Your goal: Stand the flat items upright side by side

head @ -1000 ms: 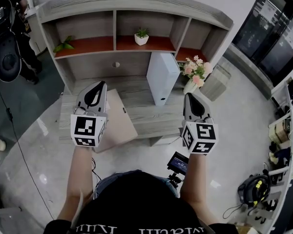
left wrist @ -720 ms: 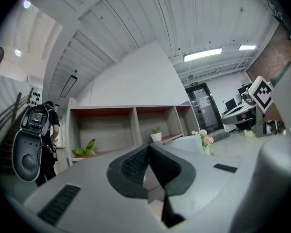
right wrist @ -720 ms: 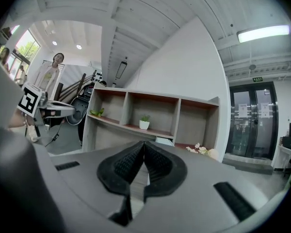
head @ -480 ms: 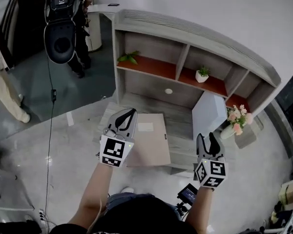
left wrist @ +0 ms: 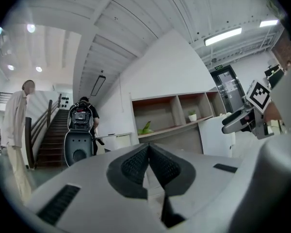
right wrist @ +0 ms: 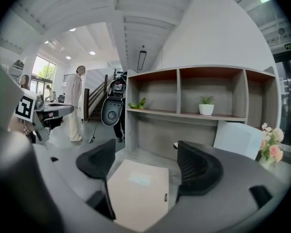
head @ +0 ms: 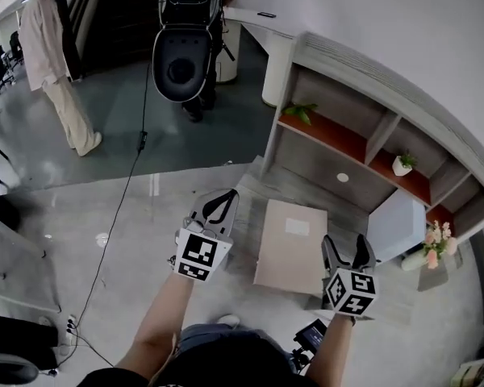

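Observation:
A tan flat folder [head: 290,244] lies flat on the grey desk [head: 348,220]; in the right gripper view the tan folder [right wrist: 138,191] shows below and ahead of the jaws. A white folder [head: 395,226] stands upright to its right, by the shelf. My right gripper [head: 348,250] hangs at the tan folder's near right corner. Its jaws have just been opening, and the right gripper [right wrist: 148,164] stands open with nothing pressed between the pads. My left gripper [head: 223,201] is left of the desk, over the floor. The left gripper [left wrist: 148,152] is shut and empty.
A shelf unit [head: 363,131] with small potted plants backs the desk. A flower vase [head: 434,247] stands right of the white folder. One person [head: 56,63] stands on the floor at far left, another carries a black device [head: 184,51]. A cable [head: 121,216] crosses the floor.
Both grippers have pulled back and left from over the desk. The left one has left the tan folder and is over the floor. The right gripper's jaws went from shut to open.

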### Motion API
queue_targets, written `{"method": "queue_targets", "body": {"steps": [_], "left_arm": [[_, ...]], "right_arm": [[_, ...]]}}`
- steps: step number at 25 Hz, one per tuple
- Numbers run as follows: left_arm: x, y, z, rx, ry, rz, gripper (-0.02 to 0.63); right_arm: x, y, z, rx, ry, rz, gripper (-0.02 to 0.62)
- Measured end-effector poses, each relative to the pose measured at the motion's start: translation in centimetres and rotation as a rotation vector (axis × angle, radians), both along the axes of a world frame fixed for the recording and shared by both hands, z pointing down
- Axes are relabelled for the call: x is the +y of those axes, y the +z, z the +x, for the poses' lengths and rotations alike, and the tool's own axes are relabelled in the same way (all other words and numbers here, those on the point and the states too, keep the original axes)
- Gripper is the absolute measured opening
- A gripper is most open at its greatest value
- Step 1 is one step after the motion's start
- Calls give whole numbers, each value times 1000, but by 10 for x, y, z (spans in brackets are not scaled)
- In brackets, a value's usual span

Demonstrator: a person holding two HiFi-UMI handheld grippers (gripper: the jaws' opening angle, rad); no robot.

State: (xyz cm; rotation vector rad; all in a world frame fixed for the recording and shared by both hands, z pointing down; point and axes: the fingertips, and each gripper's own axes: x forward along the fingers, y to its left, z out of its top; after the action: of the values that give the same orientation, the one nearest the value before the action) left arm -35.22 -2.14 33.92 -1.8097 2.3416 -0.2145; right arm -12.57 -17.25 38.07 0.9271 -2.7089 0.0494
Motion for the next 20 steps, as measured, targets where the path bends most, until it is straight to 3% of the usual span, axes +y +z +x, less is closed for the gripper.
{"method": "queue_targets", "body": {"steps": [7,20], "left_arm": [[40,28,-34,45,-48,-41,11],[58,85,-51,152,-92,-94,11]], "right_arm": [[25,61,-60,90,-52,-174,387],[66,206,-131,480,-173,-359,387]]}}
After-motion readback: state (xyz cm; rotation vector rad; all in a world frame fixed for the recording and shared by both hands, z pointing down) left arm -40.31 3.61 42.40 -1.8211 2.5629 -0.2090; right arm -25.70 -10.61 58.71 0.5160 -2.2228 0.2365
